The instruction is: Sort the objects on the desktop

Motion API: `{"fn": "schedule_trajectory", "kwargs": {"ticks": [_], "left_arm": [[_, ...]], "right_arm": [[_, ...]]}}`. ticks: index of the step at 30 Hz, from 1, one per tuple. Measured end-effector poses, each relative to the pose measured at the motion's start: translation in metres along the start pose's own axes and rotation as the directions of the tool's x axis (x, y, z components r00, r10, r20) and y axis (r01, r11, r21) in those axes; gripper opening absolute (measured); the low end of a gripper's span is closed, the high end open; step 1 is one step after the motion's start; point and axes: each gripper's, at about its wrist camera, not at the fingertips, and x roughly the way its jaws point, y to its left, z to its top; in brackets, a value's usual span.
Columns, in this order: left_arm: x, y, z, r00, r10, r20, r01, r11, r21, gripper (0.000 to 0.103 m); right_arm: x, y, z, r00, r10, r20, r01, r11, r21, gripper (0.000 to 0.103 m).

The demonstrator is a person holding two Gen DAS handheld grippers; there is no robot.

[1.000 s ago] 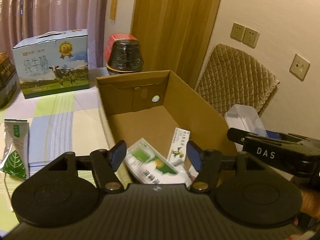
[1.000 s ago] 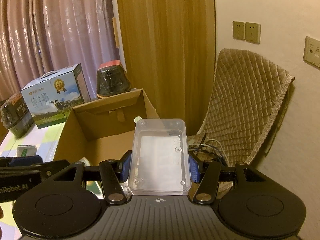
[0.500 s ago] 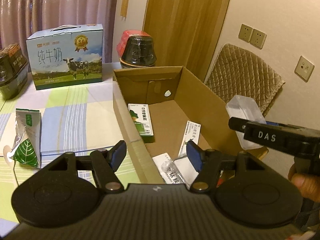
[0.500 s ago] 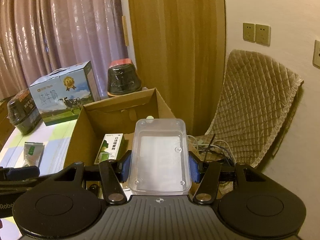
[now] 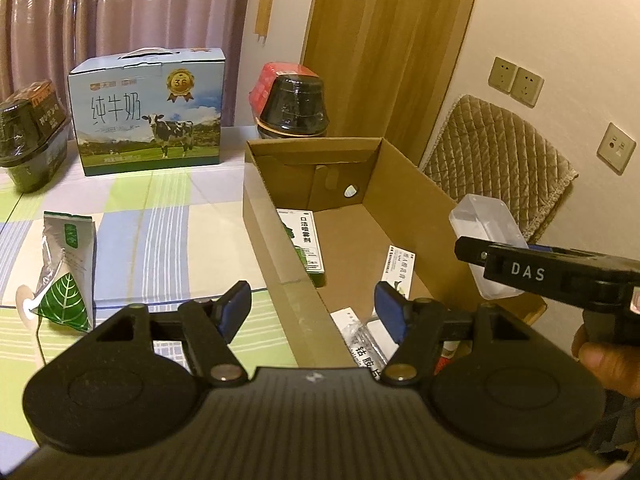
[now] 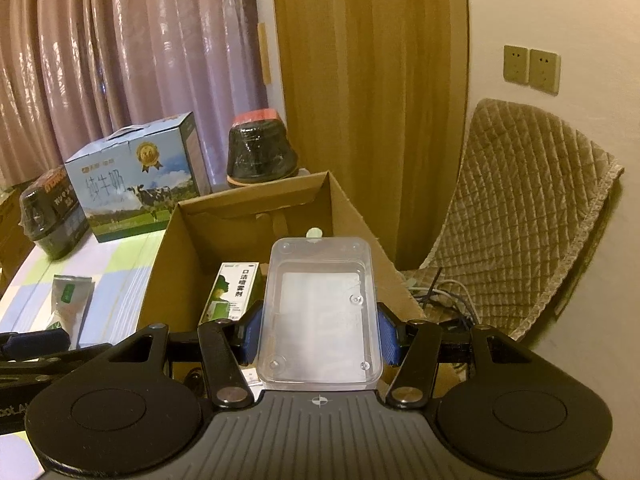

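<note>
Clear plastic box held over the cardboard carton as sorting goes on at a checked-cloth desk.

The right gripper has its fingers closed on the clear plastic box, clamped at its near end with the rest jutting out unsupported above the open cardboard carton at the desk's right edge. The left gripper hangs empty, fingers apart, astride the carton's near-left wall. A green leaf pouch lies unsorted on the desk. The smooth box could slip or tilt in so short a grip, and a careless release might drop it on the small cartons inside, or beyond the desk edge.
</note>
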Motion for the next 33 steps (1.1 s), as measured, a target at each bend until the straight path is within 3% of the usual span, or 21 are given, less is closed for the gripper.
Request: {"fn": "schedule_trajectory", "kwargs": {"ticks": [19, 20, 22, 23, 33], "left_arm": [[-0.005, 0.015, 0.001, 1.0, 0.014, 0.012, -0.013, 0.999, -0.031, 0.067], [-0.005, 0.015, 0.001, 1.0, 0.016, 0.012, -0.016, 0.999, -0.033, 0.067], [-0.006, 0.018, 0.0, 1.0, 0.019, 0.011, -0.018, 0.999, -0.037, 0.067], [-0.006, 0.019, 0.0, 1.0, 0.02, 0.011, -0.019, 0.999, -0.039, 0.067], [-0.013, 0.032, -0.007, 0.999, 0.037, 0.009, -0.037, 0.997, -0.066, 0.068]], "right_arm": [[0.02, 0.018, 0.021, 0.999, 0.047, -0.008, -0.047, 0.999, -0.028, 0.054], [0.023, 0.02, 0.023, 0.999, 0.053, -0.011, -0.053, 0.998, -0.033, 0.055], [0.026, 0.021, 0.025, 0.999, 0.054, -0.008, -0.054, 0.998, -0.038, 0.076], [0.026, 0.021, 0.024, 0.999, 0.05, -0.001, -0.05, 0.998, -0.035, 0.081], [0.015, 0.0, 0.002, 0.999, 0.028, -0.025, -0.027, 0.999, 0.039, 0.082]]}}
